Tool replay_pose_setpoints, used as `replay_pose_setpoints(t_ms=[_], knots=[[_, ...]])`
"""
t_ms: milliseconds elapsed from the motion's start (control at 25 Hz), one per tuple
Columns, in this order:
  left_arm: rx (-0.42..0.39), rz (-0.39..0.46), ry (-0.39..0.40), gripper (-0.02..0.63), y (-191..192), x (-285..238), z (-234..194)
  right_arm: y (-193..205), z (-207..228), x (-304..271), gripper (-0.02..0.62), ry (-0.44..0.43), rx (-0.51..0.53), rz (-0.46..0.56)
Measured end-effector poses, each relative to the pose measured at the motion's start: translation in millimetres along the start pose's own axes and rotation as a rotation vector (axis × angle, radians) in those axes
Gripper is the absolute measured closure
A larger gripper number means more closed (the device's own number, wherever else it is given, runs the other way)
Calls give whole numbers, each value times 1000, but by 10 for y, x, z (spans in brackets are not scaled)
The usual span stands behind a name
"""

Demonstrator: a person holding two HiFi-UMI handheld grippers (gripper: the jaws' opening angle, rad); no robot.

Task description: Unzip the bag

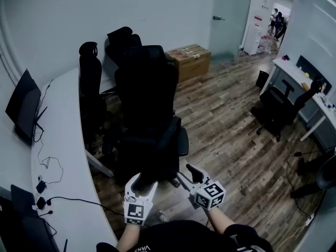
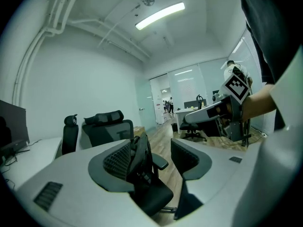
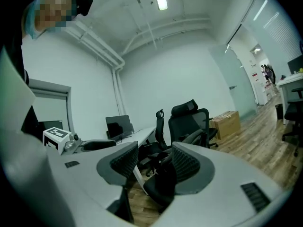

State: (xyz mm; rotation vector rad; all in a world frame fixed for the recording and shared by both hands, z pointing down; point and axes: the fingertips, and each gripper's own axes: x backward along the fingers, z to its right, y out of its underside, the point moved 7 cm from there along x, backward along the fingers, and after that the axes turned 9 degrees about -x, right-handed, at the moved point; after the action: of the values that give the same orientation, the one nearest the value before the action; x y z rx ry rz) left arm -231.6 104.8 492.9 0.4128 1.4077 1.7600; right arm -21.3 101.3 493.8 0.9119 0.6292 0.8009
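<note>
A black office chair (image 1: 149,114) stands just ahead of me, with a dark bulky shape on it that may be the bag; no zip can be made out. My left gripper (image 1: 143,184) and right gripper (image 1: 188,175) hang low in the head view, side by side, short of the chair's base. The left gripper (image 2: 150,157) is open, and the chair (image 2: 142,174) shows beyond its jaws, untouched. The right gripper (image 3: 150,162) is open too, with only the chair (image 3: 163,186) behind the gap. Each gripper appears in the other's view: the right gripper (image 2: 208,111) and the left gripper (image 3: 90,144).
A curved white desk (image 1: 63,140) runs along the left with dark monitors (image 1: 23,109) and cables. More black chairs (image 1: 90,83) stand behind the near one. A cardboard box (image 1: 190,59) sits by the far wall. Another desk and chair (image 1: 275,112) are at the right, on the wood floor.
</note>
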Motion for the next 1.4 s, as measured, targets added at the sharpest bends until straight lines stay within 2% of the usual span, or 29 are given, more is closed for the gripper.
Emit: replay_pose_setpoints(t_ms=[160,280,480,840,1120,1400], knots=[[-33,-28,81,304,248,-224,-294,73,80,-336,393,19,-27,3],[-58,-43,127,299,397,-377,-430,125,170,-509,393,30,-37,6],[-92,-63,160,299,589,-607,-533,196,332,-805,393,-20,-18,-12],[-200,-134,114,296,710,-1101,-474,157,976,-1130,393,-171,10,-121],[-218,-203,68,291,738,-1612,-472,144,1406,-1438,393,-299,53,-243],[-299,-309,93,291,844,-2100,-274,208,1731,-1822,394,-449,52,-356]])
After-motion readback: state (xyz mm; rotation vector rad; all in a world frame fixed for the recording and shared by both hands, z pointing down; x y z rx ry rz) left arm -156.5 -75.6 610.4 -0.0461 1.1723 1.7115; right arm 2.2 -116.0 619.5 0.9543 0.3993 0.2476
